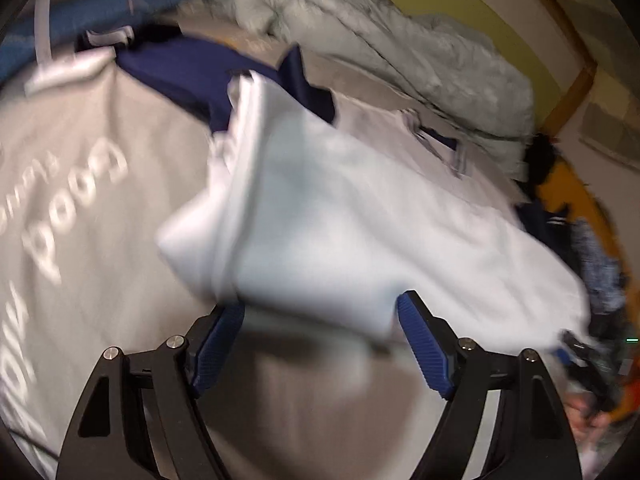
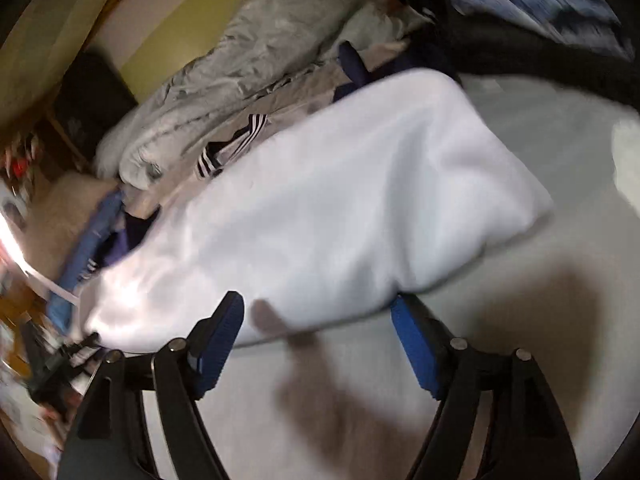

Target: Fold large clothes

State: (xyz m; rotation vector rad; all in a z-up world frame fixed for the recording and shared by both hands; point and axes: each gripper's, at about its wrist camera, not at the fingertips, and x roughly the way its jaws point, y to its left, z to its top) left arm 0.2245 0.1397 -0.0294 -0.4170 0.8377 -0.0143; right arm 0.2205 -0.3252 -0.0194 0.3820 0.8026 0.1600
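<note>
Your one white garment (image 1: 340, 220) lies folded on the grey bedsheet (image 1: 80, 220), its long axis running diagonally away from you toward the crumpled duvet (image 1: 360, 32) by the wall. You have two grippers, each tilted down at its near edge. Your left gripper (image 1: 320, 344) has its jaws spread wide, pads clear of the cloth. Your right gripper (image 2: 316, 340) is likewise spread, gripping nothing. One navy garment (image 1: 192, 68) lies behind.

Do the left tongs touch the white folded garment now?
Cannot tell. In the left wrist view, the left tongs stand open around the white folded garment edge, but blur hides any gap.
</note>
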